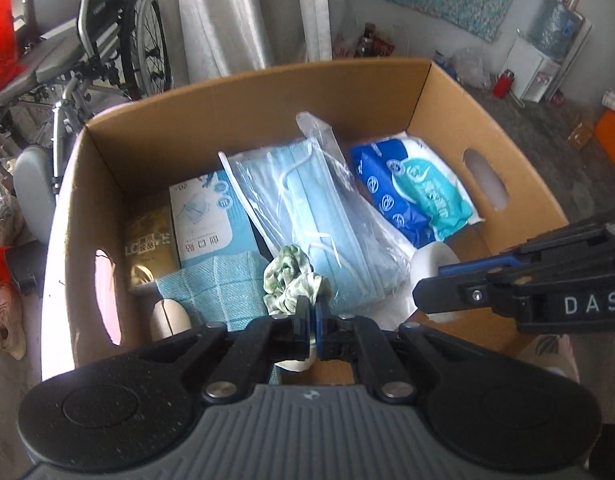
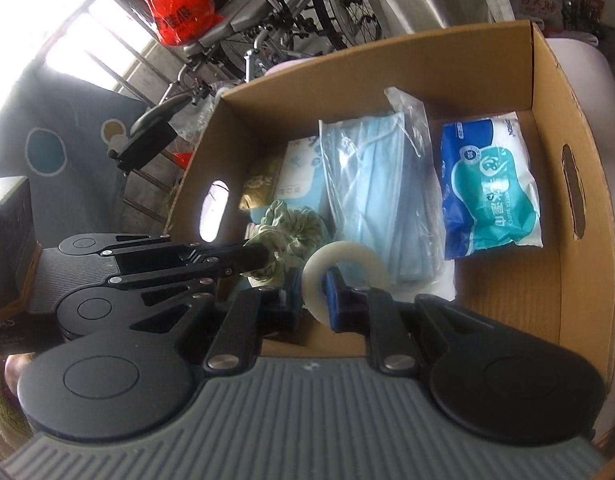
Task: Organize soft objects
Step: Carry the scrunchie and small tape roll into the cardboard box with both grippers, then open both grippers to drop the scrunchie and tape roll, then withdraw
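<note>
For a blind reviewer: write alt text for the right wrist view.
The right gripper is shut on a white tape roll above an open cardboard box, while the left gripper alongside grips a green scrunchie. Bagged blue masks and a wipes pack lie inside.

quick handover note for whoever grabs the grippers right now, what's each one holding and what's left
Left gripper: shut on the green scrunchie, held over the near end of the cardboard box.
Right gripper: shut on the white tape roll, also over the box.
Already in the box: bagged face masks, wet wipes pack, mask box, gold packet, teal cloth.
Done: those five are packed.
Left: lower and release the scrunchie and tape roll, probably into the free floor at the near right corner.
</note>
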`<state>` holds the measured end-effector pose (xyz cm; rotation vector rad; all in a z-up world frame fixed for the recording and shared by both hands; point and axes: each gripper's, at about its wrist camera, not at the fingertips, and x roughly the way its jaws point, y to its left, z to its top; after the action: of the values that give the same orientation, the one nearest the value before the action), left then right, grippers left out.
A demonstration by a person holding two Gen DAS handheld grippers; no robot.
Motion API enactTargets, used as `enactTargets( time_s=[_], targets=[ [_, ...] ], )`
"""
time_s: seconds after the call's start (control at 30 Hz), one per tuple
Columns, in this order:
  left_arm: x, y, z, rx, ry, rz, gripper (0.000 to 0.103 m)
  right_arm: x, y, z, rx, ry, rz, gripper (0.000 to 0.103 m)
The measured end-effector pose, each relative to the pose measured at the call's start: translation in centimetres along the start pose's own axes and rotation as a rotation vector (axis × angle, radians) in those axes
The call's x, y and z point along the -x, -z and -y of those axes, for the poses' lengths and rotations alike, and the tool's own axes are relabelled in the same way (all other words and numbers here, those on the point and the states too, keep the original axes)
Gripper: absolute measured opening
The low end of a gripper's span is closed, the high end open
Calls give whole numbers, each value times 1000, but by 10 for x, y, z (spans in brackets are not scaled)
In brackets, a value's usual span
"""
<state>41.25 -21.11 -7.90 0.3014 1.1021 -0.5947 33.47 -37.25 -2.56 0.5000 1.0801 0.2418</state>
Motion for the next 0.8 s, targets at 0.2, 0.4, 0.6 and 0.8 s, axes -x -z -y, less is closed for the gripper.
enactTargets(
  time_s=[0.2, 0.4, 0.6, 0.8],
  targets=[
    [-29, 1, -1, -8, 83, -166, 3, -42, 1, 16, -6, 59, -139, 12],
    [-33, 6, 0, -40, 53, -236, 10, -63, 2, 17, -27, 61, -259, 13],
    [-26, 6, -9, -8, 44, -224, 34, -79, 3, 21, -72, 66, -352, 19],
    [-9, 4, -25, 73, 93, -172, 44, -75, -2, 32, -164, 10, -328, 45]
  ],
)
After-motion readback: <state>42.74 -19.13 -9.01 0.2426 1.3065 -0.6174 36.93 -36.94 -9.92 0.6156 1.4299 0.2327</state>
